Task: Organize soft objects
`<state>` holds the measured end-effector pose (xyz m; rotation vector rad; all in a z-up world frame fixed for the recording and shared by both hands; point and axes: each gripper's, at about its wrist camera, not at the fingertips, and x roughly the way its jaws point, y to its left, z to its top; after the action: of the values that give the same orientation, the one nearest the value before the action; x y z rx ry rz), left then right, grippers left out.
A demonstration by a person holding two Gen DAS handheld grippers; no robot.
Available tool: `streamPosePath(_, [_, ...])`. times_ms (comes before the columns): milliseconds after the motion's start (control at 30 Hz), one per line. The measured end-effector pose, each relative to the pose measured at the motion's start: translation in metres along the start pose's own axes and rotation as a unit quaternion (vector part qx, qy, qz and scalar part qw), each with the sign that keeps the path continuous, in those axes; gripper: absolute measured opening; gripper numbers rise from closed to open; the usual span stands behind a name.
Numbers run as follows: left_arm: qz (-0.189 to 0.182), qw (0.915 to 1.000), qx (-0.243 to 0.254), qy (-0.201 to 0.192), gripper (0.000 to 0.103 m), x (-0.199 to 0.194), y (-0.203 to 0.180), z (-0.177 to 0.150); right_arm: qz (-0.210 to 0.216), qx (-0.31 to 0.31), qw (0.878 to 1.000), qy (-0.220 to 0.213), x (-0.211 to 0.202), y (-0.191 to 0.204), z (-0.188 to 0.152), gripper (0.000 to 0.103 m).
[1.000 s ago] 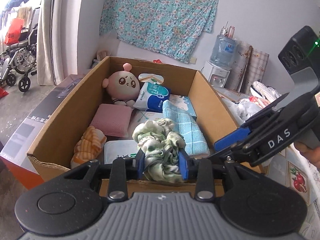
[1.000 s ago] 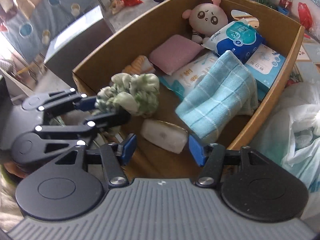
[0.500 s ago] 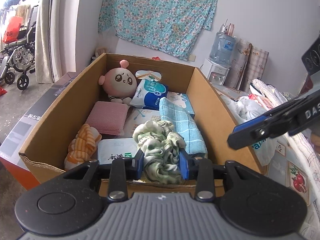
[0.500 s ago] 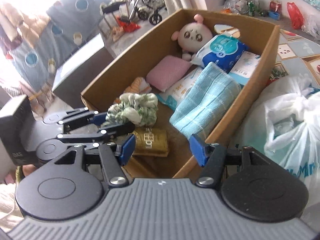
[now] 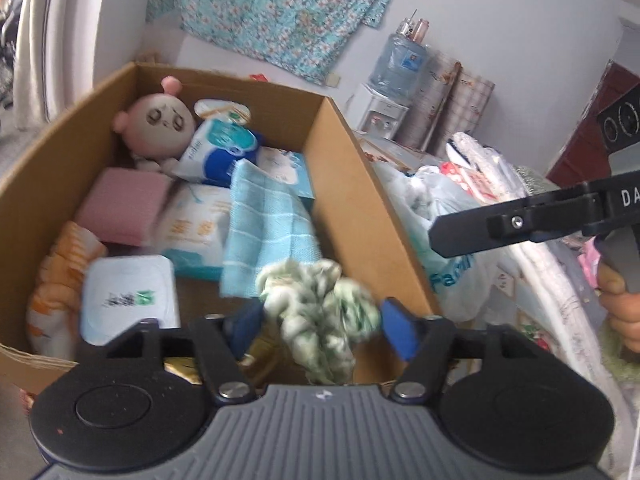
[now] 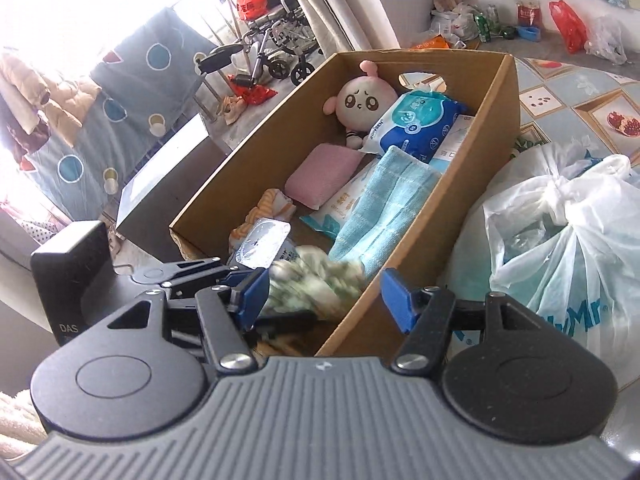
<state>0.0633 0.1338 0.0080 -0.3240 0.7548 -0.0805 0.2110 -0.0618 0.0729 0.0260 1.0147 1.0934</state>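
Note:
My left gripper (image 5: 322, 326) hangs over the near end of the cardboard box (image 5: 348, 140). Its jaws are opening. A green-and-white scrunchie (image 5: 316, 308) sits blurred between the pads, which do not press on it. The right wrist view shows the scrunchie (image 6: 316, 276) at the box's near corner. My right gripper (image 6: 324, 296) stands open with nothing in it, just outside the box wall (image 6: 496, 120). In the box lie a pink plush doll (image 5: 160, 124), a blue wipes pack (image 5: 224, 148), a pink pad (image 5: 128, 208), a light-blue towel (image 5: 268, 232) and an orange striped cloth (image 5: 56, 280).
A tied white plastic bag (image 6: 560, 232) lies right of the box on a patterned cloth. A person's hand (image 5: 620, 308) holds the right gripper's handle. A water dispenser (image 5: 400, 68) stands by the far wall and a wheelchair (image 6: 276, 48) beyond the box.
My left jaws have spread and let go of the scrunchie, which now hangs loose and blurred lower in the box. The right gripper has drawn back to the right, off the box.

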Motion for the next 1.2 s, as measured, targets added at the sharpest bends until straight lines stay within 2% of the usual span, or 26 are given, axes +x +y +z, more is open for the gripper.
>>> streamPosePath(133, [0.002, 0.9998, -0.014, -0.017, 0.079, -0.006, 0.005, -0.001, -0.003, 0.000, 1.000, -0.004, -0.001, 0.000, 0.002, 0.063])
streamPosePath(333, [0.017, 0.9954, -0.055, -0.076, 0.081, -0.043, 0.025, -0.001, 0.014, 0.008, 1.000, -0.004, 0.004, 0.005, 0.010, 0.063])
streamPosePath(400, [0.030, 0.9915, -0.073, -0.103, 0.083, -0.059, 0.034, -0.003, 0.034, 0.016, 0.999, 0.004, 0.011, 0.009, 0.015, 0.067])
streamPosePath(500, [0.068, 0.9822, -0.095, -0.147, 0.084, -0.084, 0.049, -0.010, 0.082, 0.038, 0.995, 0.036, 0.028, 0.018, 0.025, 0.077])
streamPosePath(633, [0.120, 0.9680, -0.118, -0.186, 0.085, -0.109, 0.068, -0.022, 0.151, 0.075, 0.980, 0.102, 0.065, 0.029, 0.037, 0.081])
streamPosePath(733, [0.137, 0.9597, -0.143, -0.199, 0.085, -0.121, 0.084, -0.030, 0.175, 0.107, 0.967, 0.149, 0.099, 0.032, 0.043, 0.084])
streamPosePath(933, [0.151, 0.9499, -0.179, -0.207, 0.085, -0.132, 0.107, -0.046, 0.182, 0.159, 0.940, 0.240, 0.158, 0.026, 0.039, 0.084])
streamPosePath(1100, [0.159, 0.9452, -0.195, -0.208, 0.085, -0.134, 0.119, -0.055, 0.176, 0.158, 0.932, 0.274, 0.180, 0.030, 0.028, 0.086])
streamPosePath(1200, [0.158, 0.9442, -0.204, -0.205, 0.085, -0.132, 0.124, -0.058, 0.168, 0.151, 0.937, 0.268, 0.182, 0.035, 0.029, 0.086])
